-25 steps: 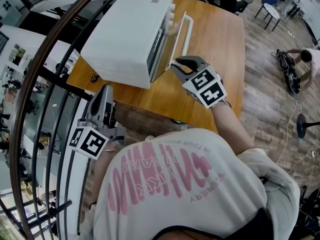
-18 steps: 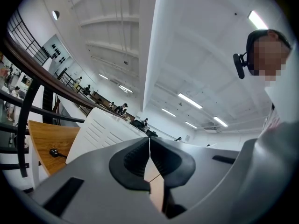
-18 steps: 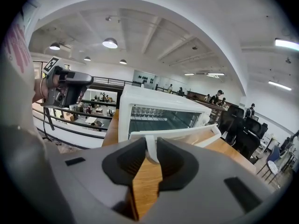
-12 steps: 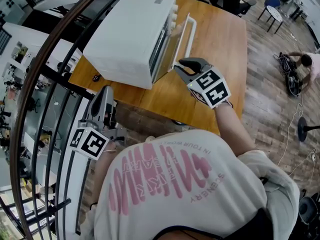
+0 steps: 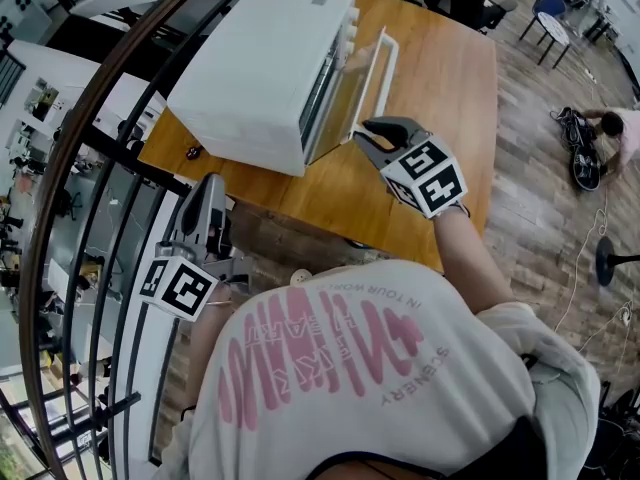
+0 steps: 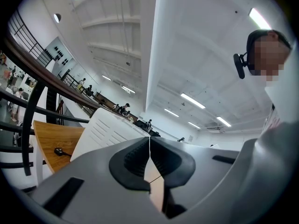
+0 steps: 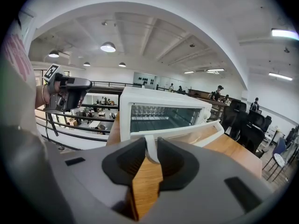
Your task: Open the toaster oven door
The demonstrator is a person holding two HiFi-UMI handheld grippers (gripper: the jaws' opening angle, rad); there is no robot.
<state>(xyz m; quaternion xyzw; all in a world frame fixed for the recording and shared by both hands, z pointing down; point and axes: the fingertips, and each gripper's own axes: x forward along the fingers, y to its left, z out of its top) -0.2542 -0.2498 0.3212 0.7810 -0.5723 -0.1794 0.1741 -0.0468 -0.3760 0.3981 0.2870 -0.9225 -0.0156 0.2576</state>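
We have the door [image 7: 198,135] partway down, right gripper [image 7: 150,148] clamped on its handle [image 7: 178,129]; left gripper [image 6: 149,146] idles, jaws together; full lowering remains.

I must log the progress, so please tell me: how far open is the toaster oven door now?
Done: the door of the toaster oven is tilted partly open. In hand: the right hand-held gripper is closed on the white handle. Remaining: swinging the door fully down. The left hand-held gripper is shut and empty.
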